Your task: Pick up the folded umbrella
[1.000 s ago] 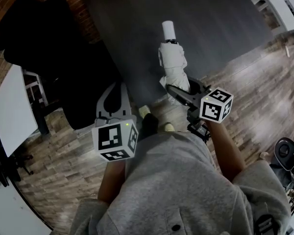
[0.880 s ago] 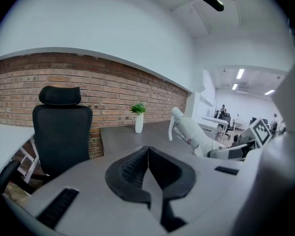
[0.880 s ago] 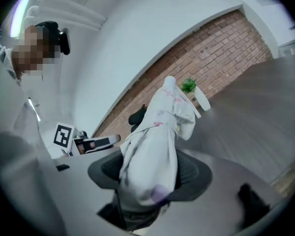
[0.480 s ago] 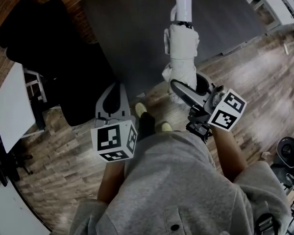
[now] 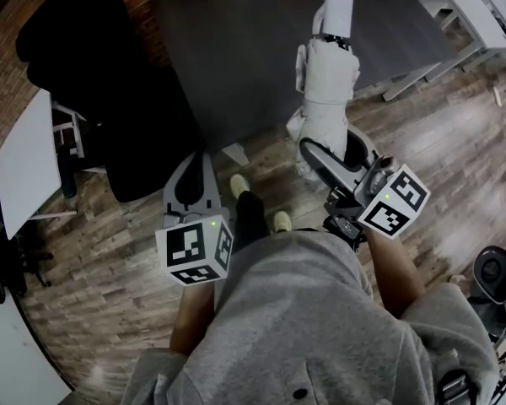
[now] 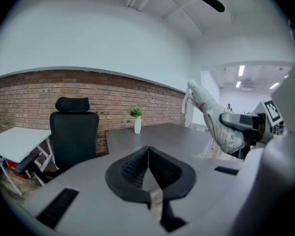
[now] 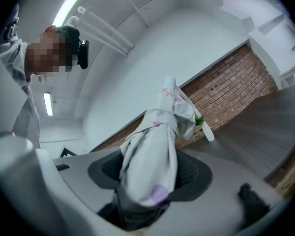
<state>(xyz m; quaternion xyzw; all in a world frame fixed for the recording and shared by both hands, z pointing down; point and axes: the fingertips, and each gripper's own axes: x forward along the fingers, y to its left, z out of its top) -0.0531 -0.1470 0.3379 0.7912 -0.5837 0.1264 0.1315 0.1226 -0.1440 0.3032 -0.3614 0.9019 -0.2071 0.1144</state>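
The folded umbrella (image 5: 326,91) is white with small pink marks and a white handle at its far end. My right gripper (image 5: 331,154) is shut on its lower part and holds it up in the air over the near edge of the dark table (image 5: 236,57). In the right gripper view the folded umbrella (image 7: 155,156) fills the gap between both pads and sticks up and away. My left gripper (image 5: 194,180) is shut with nothing in it, low at the left, over the wooden floor. In the left gripper view its jaws (image 6: 148,168) meet, and the umbrella (image 6: 214,117) shows at the right.
A black office chair (image 5: 93,83) stands left of the table. A white side table (image 5: 25,171) is at the far left. A small white vase with a plant (image 6: 136,122) stands at the table's far edge. The person's feet (image 5: 257,205) are on the wooden floor.
The right gripper has lifted the umbrella off the table and raised it, so it now points up and away. The left gripper has shifted slightly and stays shut.
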